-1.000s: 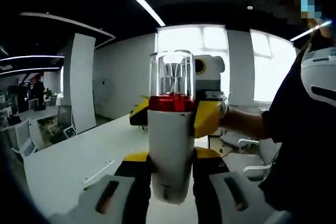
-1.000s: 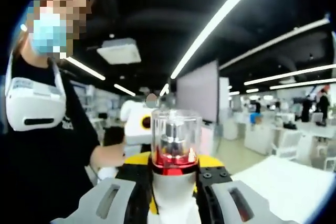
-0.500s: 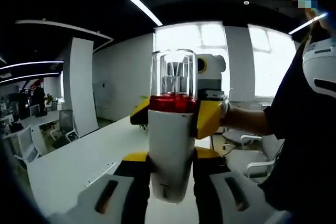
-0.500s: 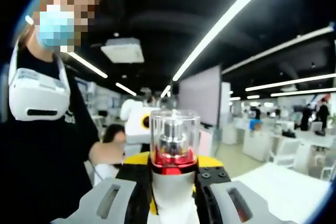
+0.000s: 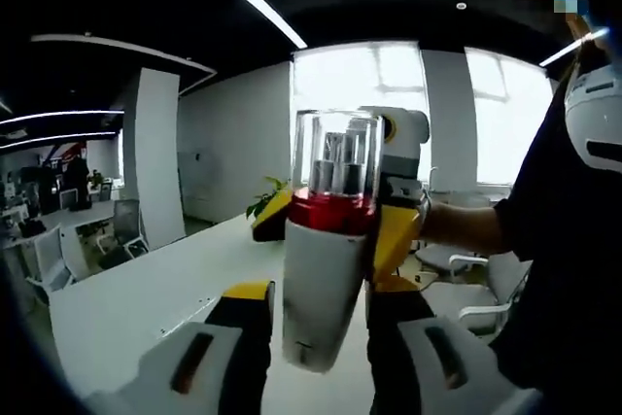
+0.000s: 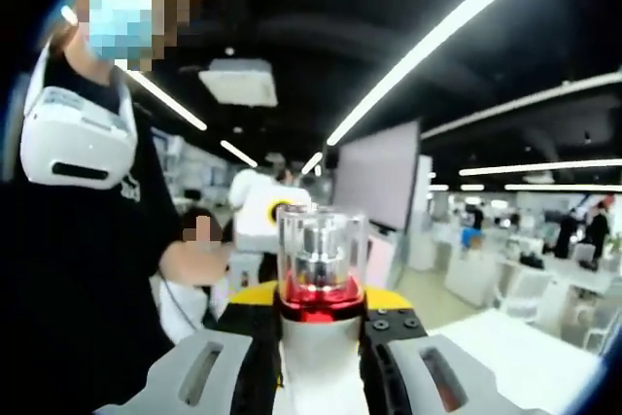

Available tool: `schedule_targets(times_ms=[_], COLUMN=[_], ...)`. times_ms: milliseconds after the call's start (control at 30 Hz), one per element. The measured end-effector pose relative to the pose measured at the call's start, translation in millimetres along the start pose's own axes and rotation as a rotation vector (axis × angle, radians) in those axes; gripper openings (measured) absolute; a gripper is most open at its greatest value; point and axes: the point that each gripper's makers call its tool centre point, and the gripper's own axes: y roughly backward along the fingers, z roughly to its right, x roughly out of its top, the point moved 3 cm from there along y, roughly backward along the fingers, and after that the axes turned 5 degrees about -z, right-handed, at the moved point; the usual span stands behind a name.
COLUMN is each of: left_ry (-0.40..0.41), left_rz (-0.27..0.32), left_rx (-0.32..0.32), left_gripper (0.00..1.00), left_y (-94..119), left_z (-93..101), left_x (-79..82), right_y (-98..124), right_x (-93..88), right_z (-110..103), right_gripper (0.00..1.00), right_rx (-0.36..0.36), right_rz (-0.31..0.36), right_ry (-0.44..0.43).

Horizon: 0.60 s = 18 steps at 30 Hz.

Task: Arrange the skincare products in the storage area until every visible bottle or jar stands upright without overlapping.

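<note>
Above the white table (image 5: 126,303), both claws (image 5: 319,357) (image 6: 316,376) gripping tilted bottle (image 5: 326,250)

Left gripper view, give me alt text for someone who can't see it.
A white bottle with a red collar and clear cap stands tilted between the left gripper jaws. The yellow right gripper grips it from behind, above a long white table.
</note>
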Motion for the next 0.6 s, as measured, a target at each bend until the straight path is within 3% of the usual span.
schedule_targets(times_ms=[267,600], left_ry=[0.012,0.033], left_rz=[-0.058,-0.113], left_rx=[0.06,0.147], left_gripper=[0.52,0.75], left_y=[0.0,3.2], left_z=[-2.8,-9.5], left_x=[-33.4,-63.3], right_y=[3.4,8.4], right_x=[-21.4,-41.3], right_z=[6.1,11.3], right_gripper=[0.22,0.22], right_rx=[-0.016,-0.019], right_rz=[-0.016,-0.007], right_ry=[-0.041,-0.08])
